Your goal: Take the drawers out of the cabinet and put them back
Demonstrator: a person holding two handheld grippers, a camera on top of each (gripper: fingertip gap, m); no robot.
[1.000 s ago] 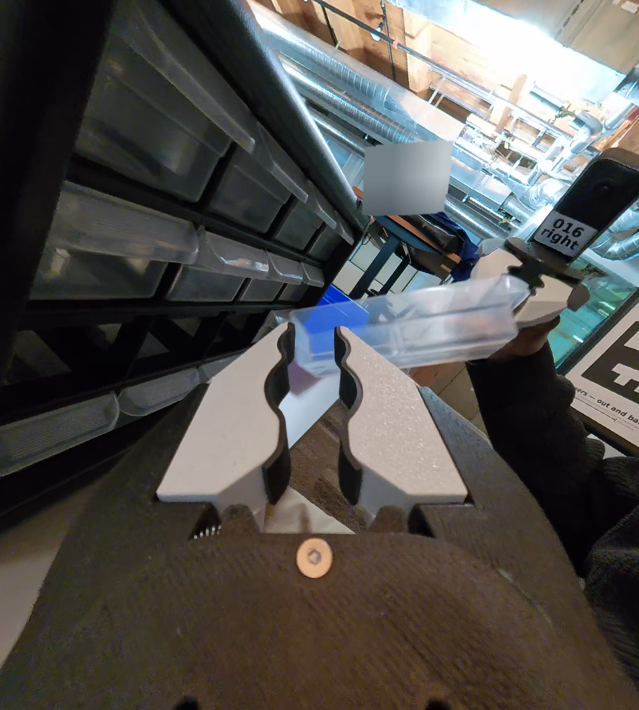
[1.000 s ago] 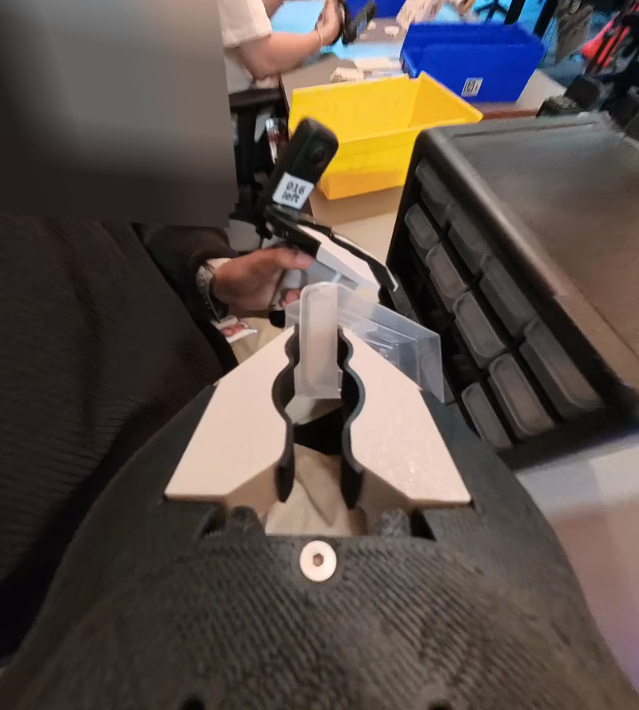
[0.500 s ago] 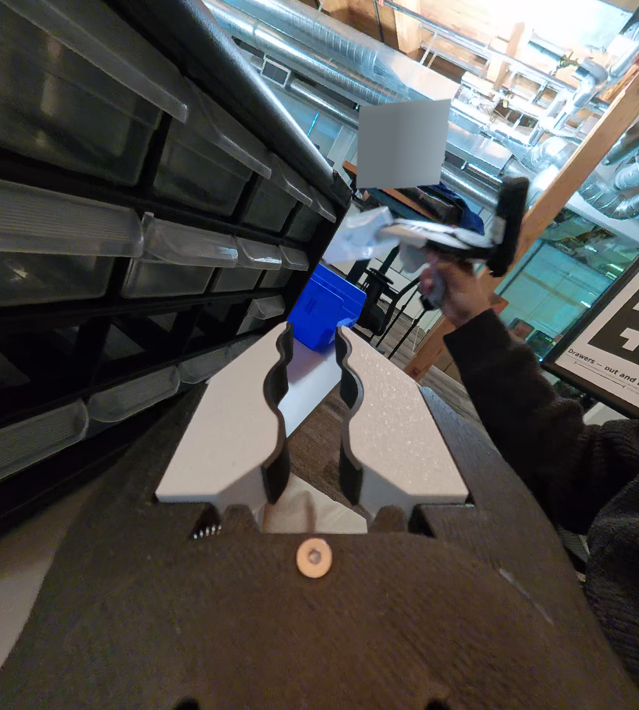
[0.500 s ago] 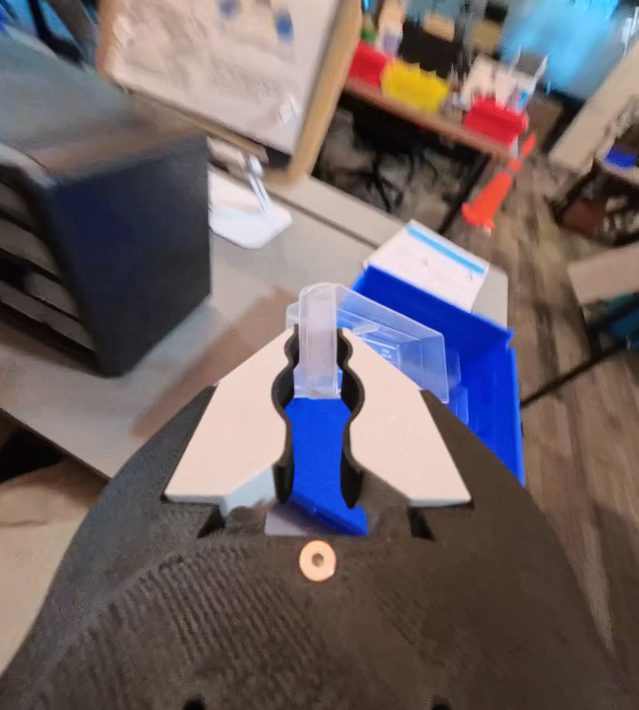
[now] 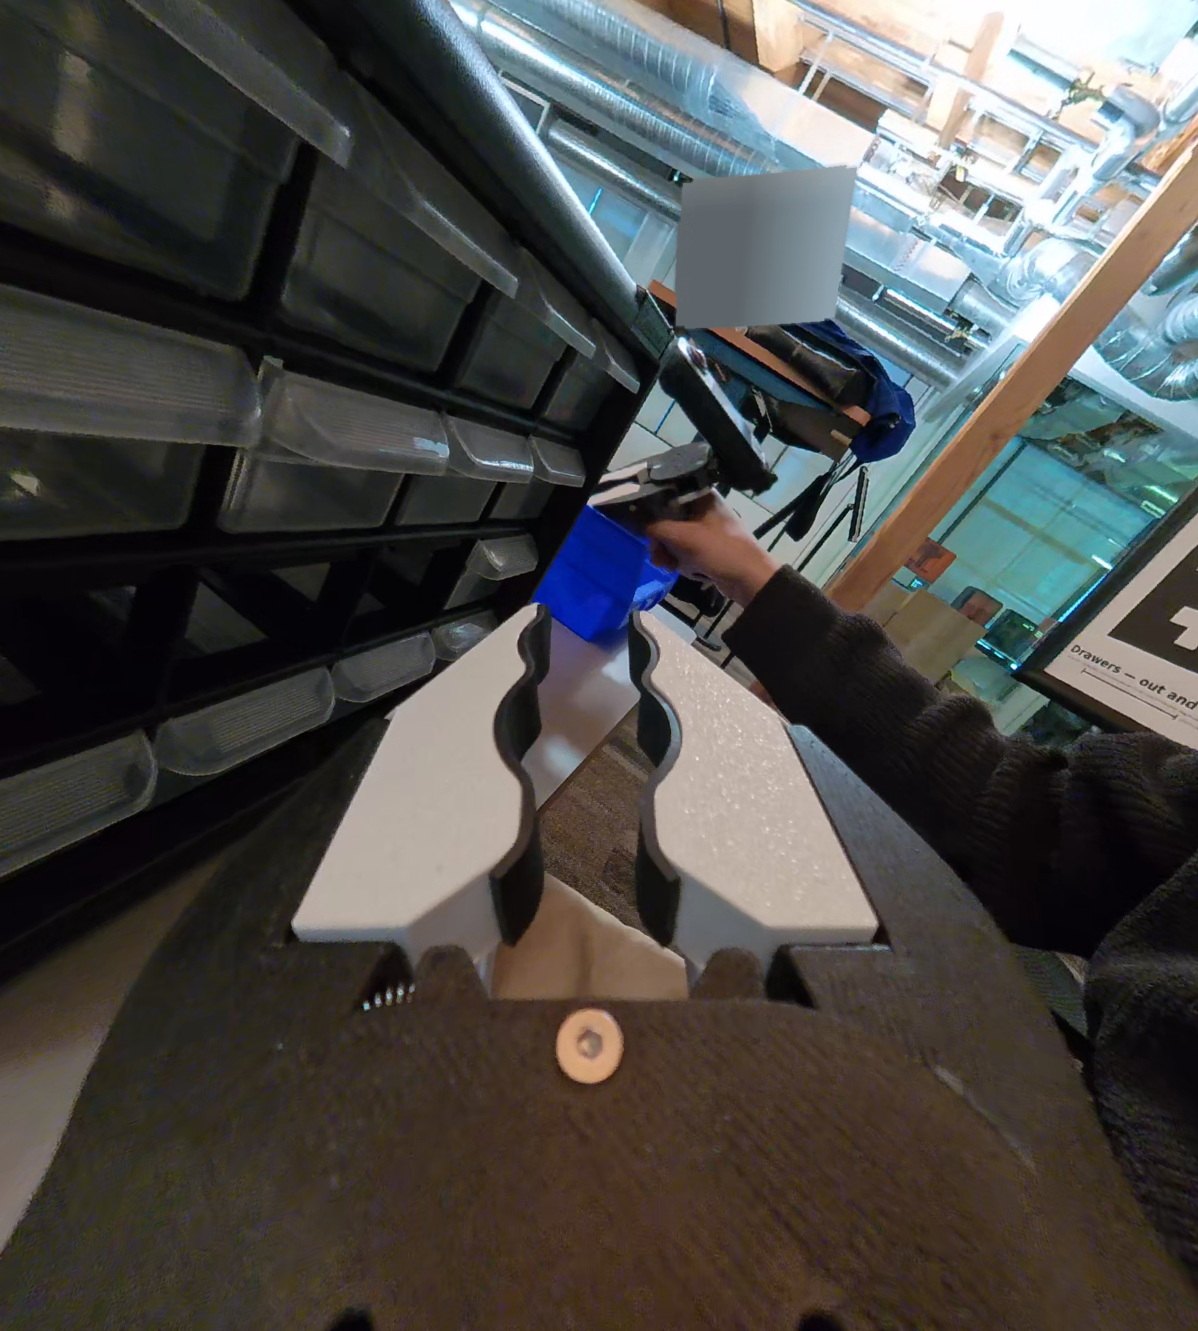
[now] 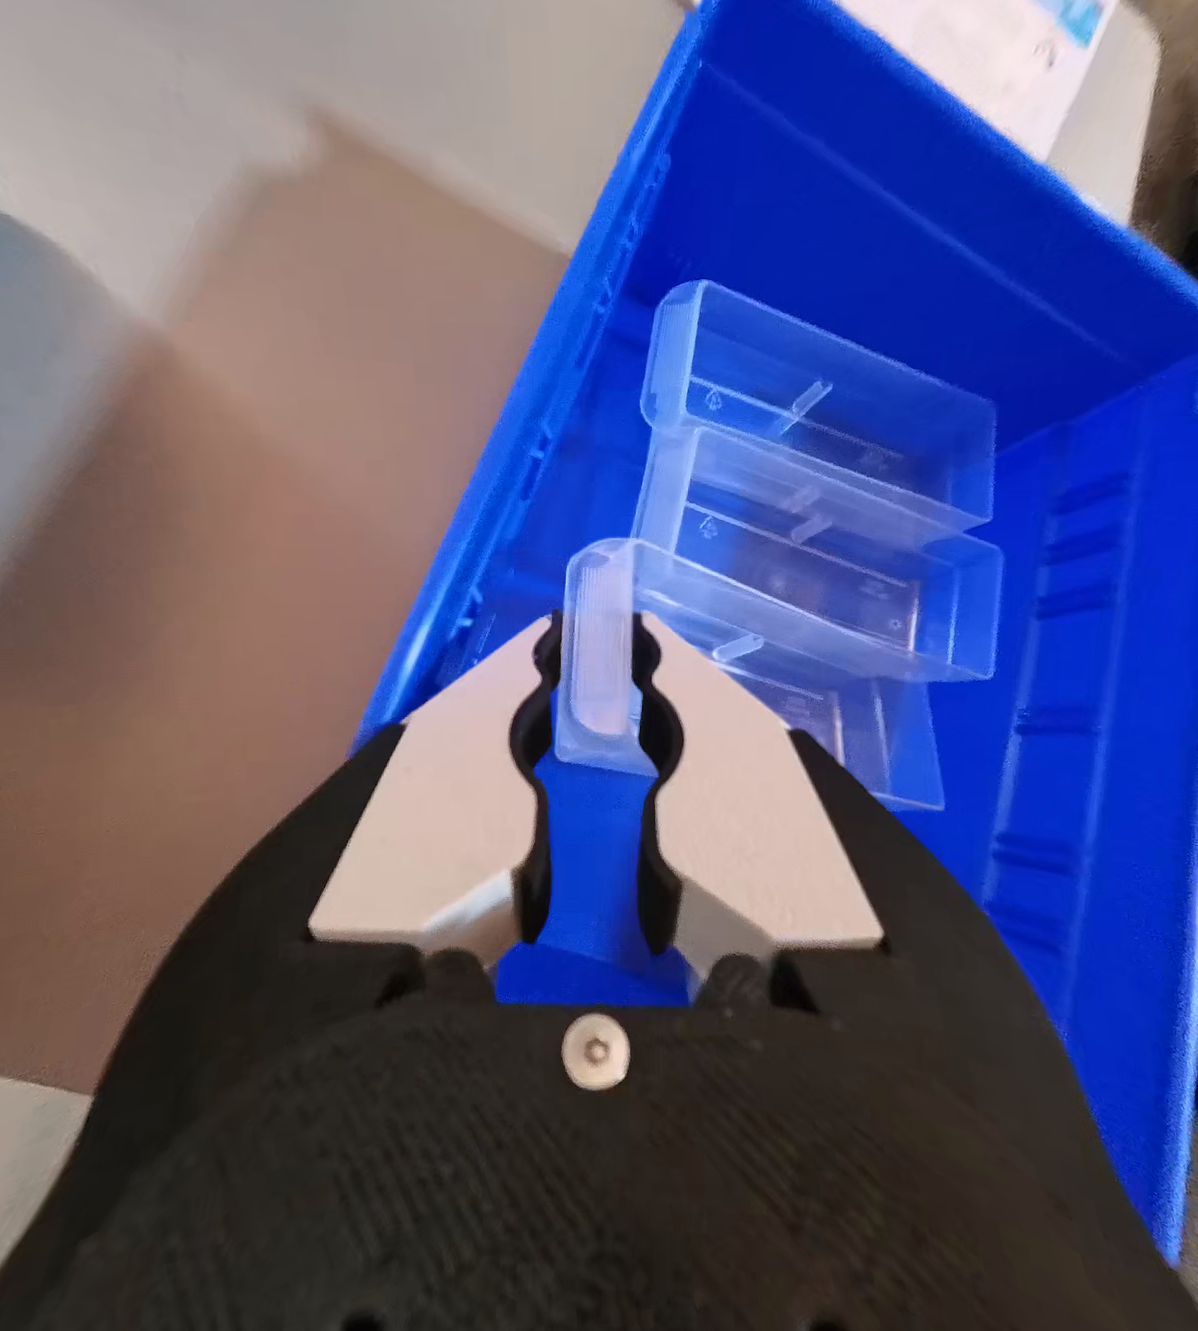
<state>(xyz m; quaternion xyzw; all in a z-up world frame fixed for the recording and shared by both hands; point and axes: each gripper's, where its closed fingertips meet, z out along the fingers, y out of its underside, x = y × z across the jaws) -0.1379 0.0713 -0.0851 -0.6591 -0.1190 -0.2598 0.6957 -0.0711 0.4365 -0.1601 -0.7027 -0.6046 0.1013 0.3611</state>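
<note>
The black cabinet [image 5: 438,122] fills the left of the left wrist view, with clear drawers [image 5: 344,432] in most rows and some empty slots [image 5: 257,612] in a lower row. My left gripper [image 5: 590,634] is open and empty, close in front of the cabinet. My right gripper [image 6: 596,634] is shut on the front handle of a clear drawer [image 6: 798,619] and holds it tilted inside the blue bin [image 6: 870,180]. Several other clear drawers [image 6: 819,403] lie in the bin beneath and beyond it. The right gripper also shows farther off in the left wrist view [image 5: 661,490], over the blue bin [image 5: 596,590].
The bin stands on a beige table [image 6: 221,360] to the right of the cabinet. A framed sign with a black-and-white marker [image 5: 1194,598] stands at the right. A person's dark sleeve [image 5: 906,735] reaches across to the bin.
My right gripper swung the clear drawer away from the cabinet front and down into the blue bin. My left gripper stayed open near the cabinet.
</note>
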